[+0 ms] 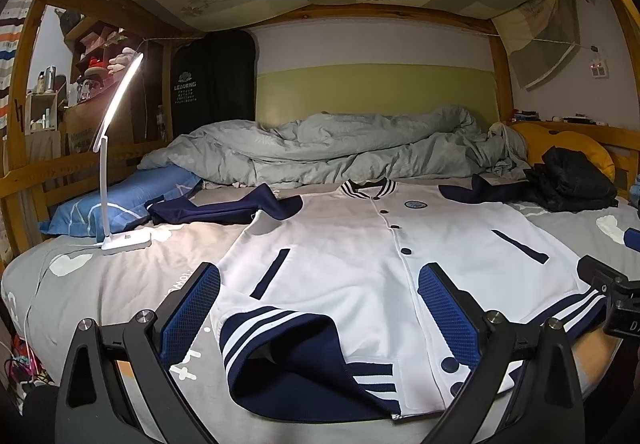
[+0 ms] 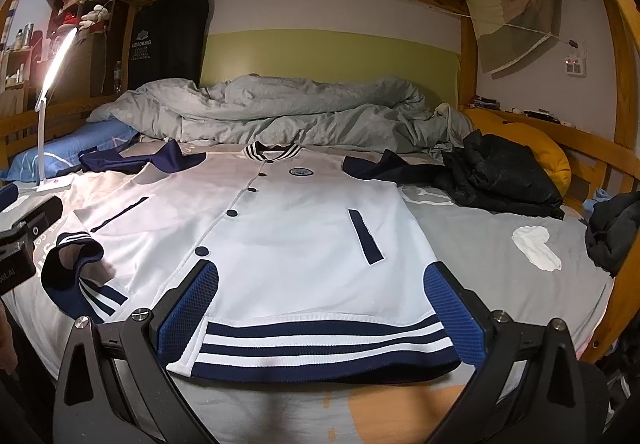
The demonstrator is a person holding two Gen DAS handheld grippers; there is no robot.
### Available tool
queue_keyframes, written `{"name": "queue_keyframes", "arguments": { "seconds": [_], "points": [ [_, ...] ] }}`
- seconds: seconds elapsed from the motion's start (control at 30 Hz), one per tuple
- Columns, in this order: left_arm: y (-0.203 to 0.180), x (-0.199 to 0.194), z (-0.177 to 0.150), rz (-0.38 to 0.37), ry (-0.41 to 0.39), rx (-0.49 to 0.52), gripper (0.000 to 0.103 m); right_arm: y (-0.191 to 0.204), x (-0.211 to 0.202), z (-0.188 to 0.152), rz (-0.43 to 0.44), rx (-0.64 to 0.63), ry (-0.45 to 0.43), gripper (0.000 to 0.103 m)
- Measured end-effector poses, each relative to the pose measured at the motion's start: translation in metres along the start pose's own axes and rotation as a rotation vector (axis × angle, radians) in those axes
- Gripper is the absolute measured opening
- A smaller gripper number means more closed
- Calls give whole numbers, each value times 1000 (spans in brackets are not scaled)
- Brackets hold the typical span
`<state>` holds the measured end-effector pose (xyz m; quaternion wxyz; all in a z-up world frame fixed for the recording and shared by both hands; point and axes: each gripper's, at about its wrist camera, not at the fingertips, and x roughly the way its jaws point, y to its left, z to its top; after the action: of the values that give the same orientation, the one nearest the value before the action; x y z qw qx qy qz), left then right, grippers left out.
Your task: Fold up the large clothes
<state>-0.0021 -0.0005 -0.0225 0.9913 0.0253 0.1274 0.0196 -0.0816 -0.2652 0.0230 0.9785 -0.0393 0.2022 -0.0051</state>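
Observation:
A white baseball jacket with navy sleeves and navy-white striped hem lies front up on the grey bed sheet, buttoned, collar away from me. It also shows in the right wrist view. Its hem corner on the left side is flipped up, showing the navy lining. My left gripper is open and empty, fingers either side of that flipped hem. My right gripper is open and empty over the right half of the hem. Both sleeves spread out near the collar.
A lit white desk lamp stands on the bed at left by a blue pillow. A rumpled grey duvet fills the back. Black clothes and a yellow cushion lie at right. Wooden bunk rails surround the bed.

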Motion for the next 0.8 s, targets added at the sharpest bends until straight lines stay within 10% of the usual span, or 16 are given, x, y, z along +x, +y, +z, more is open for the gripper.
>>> {"name": "queue_keyframes", "arguments": {
  "seconds": [0.8],
  "points": [
    [-6, -14, 1, -12, -61, -5, 101, -3, -7, -2, -8, 9, -40, 102]
  ]
}}
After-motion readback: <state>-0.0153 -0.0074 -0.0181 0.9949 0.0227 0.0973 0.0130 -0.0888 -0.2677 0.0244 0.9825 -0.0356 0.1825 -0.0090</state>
